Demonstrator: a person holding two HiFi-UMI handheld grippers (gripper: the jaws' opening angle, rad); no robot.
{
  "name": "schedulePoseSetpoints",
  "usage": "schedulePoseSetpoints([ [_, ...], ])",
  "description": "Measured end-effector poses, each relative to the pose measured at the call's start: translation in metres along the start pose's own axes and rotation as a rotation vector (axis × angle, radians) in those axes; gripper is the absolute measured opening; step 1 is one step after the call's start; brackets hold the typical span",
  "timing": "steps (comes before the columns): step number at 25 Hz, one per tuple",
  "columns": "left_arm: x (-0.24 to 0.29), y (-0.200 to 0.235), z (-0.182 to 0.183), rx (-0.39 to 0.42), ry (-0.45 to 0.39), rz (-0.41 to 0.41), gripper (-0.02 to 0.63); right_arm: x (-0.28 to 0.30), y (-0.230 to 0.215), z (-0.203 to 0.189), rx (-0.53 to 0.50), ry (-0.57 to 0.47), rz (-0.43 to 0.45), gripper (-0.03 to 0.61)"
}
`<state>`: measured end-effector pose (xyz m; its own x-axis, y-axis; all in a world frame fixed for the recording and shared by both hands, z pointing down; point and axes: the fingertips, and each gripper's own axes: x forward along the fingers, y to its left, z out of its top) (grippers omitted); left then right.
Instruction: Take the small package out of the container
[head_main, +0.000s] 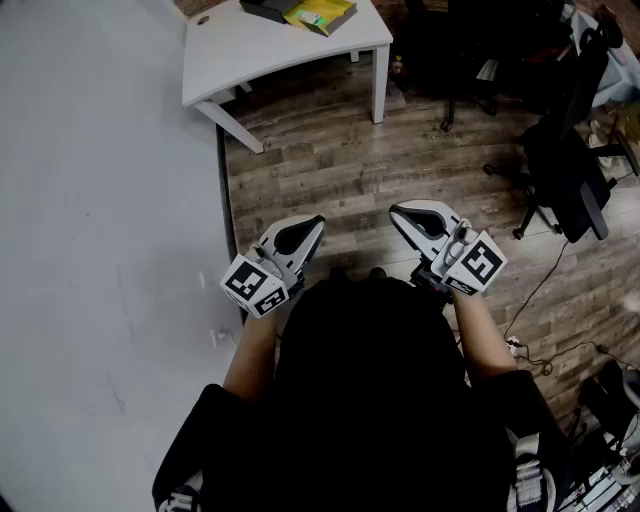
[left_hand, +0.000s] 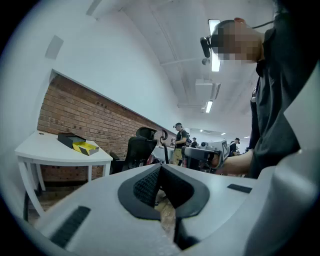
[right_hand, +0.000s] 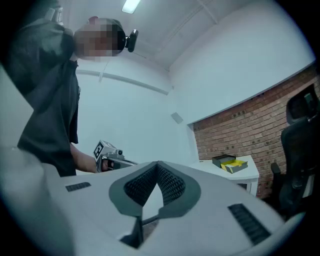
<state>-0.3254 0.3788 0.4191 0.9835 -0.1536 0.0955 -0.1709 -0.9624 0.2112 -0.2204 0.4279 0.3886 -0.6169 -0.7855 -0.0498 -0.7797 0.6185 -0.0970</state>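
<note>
The left gripper (left_hand: 160, 167) is held level close to the person's body, with its jaws pressed together on nothing. The right gripper (right_hand: 158, 164), level just beside it, also has its jaws tip to tip and holds nothing. Well ahead of both grippers, across bare wood floor (head_main: 400, 160), stands a white table (head_main: 280, 45). On it lies an open yellow container (head_main: 320, 14) touching a black box (head_main: 268, 8). The small package cannot be made out at this distance.
</note>
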Motion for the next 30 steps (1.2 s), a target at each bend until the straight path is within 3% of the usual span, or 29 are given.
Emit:
schedulePoseSetpoints([
  [13,0.007,-0.012,-0.003,-0.006,-0.009,-0.003,0.012,0.0,0.008,0.001,0.0,-0.021,0.029,0.006],
  [30,0.002,-0.022,-0.008,0.004,-0.002,0.004,0.012,0.001,0.022,-0.013,0.007,0.026,0.084,0.005],
])
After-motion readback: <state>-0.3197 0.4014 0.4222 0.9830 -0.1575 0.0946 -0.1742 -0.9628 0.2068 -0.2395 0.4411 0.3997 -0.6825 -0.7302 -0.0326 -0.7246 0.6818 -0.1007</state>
